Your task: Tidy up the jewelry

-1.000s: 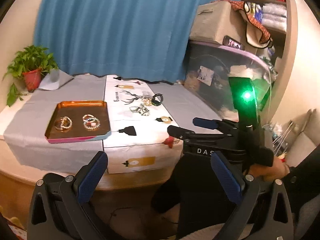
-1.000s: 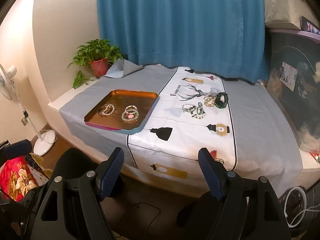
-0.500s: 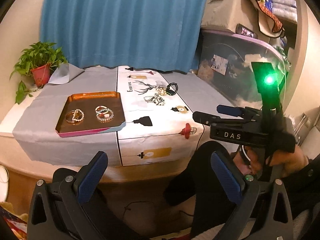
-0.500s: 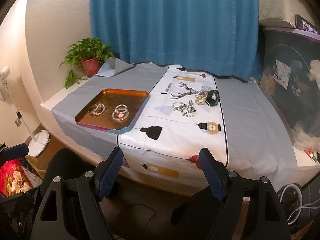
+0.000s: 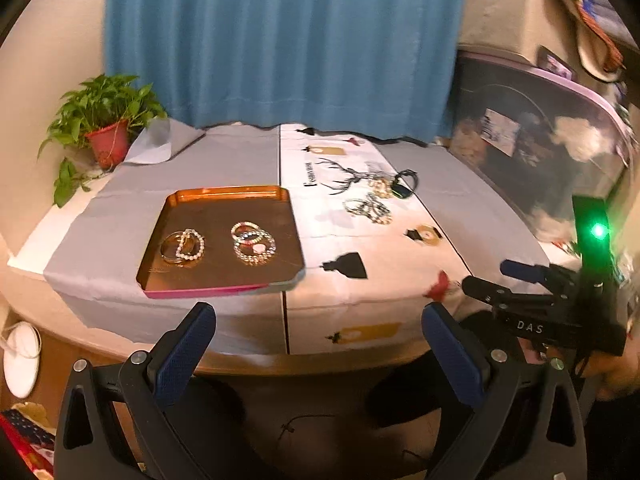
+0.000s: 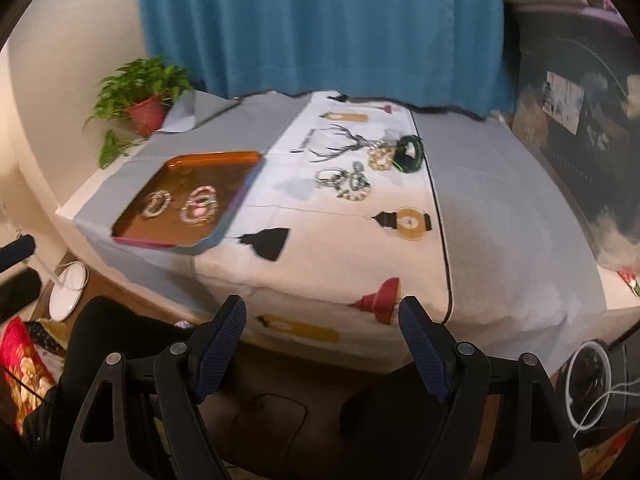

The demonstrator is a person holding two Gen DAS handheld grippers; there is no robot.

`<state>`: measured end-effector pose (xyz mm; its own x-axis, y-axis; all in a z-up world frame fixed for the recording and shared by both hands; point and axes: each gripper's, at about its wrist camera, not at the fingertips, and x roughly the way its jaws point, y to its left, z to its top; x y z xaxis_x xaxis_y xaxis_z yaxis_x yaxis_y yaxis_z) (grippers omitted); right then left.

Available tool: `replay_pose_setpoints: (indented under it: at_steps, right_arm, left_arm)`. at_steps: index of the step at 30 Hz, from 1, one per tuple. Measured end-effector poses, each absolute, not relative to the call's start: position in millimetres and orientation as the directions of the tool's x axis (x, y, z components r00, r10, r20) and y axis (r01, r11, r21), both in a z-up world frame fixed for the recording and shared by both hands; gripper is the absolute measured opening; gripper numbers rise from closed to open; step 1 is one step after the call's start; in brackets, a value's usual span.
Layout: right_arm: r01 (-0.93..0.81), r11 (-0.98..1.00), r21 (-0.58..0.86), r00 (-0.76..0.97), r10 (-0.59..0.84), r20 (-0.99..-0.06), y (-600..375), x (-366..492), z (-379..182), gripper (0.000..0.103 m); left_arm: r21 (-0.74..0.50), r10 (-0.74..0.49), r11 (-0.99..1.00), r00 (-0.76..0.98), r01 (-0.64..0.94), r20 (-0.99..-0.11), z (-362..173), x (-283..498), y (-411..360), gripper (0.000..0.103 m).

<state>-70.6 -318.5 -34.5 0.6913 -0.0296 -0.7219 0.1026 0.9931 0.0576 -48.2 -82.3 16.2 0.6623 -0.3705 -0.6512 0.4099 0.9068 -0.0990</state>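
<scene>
A copper tray (image 5: 224, 208) lies on the grey cloth at the table's left and holds two heaps of bracelets (image 5: 182, 244) (image 5: 253, 242). Loose bracelets (image 5: 368, 210), a pale beaded one (image 5: 380, 189) and a dark green bangle (image 5: 404, 184) lie on the white runner to its right. My left gripper (image 5: 318, 316) is open and empty, short of the table's front edge. The right gripper (image 5: 486, 276) shows side-on at that view's right. In the right wrist view the right gripper (image 6: 322, 306) is open and empty before the table edge, with the tray (image 6: 208, 172), loose bracelets (image 6: 344, 180) and bangle (image 6: 410, 152) beyond.
A potted plant (image 5: 110, 136) stands at the back left corner before a blue curtain (image 5: 280, 40). A dark storage bin (image 5: 540, 152) with a box on top borders the table's right side. A white fan base (image 5: 22, 360) and cables (image 6: 592, 376) lie on the floor.
Both grippers have come closer to the table and tipped lower, so tray and jewelry look larger. In the left wrist view the right gripper has shifted toward the right edge. Both stay open.
</scene>
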Motion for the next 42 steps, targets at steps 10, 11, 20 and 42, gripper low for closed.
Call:
replay_pose_setpoints:
  at_steps: [10,11,20,42]
  right_arm:
    - [0.256,0.962,0.094,0.690,-0.113,-0.715,-390.0,31.5,-56.8,0.079]
    - [0.260,0.961,0.096,0.686,-0.114,-0.719,-394.6,41.8,-60.5,0.079]
    - [0.255,0.965,0.060,0.627,-0.118,-0.770,-415.8,138.3,-110.0,0.079]
    - [0.306,0.952,-0.005,0.607,-0.199,-0.770,-466.6,122.3,-143.0,0.090]
  left_arm:
    - [-0.105,-0.387,0.895,0.639,0.433,-0.665,15.3,34.7,-117.8,0.102]
    - [-0.102,-0.388,0.894,0.637,0.437,-0.666,14.5,42.3,-123.6,0.102]
    - [-0.109,-0.392,0.874,0.554,0.474,-0.734,-16.2,136.8,-193.1,0.102]
    - [-0.128,-0.326,0.835,0.295,0.535,-0.898,-123.3,244.0,-297.0,0.102]
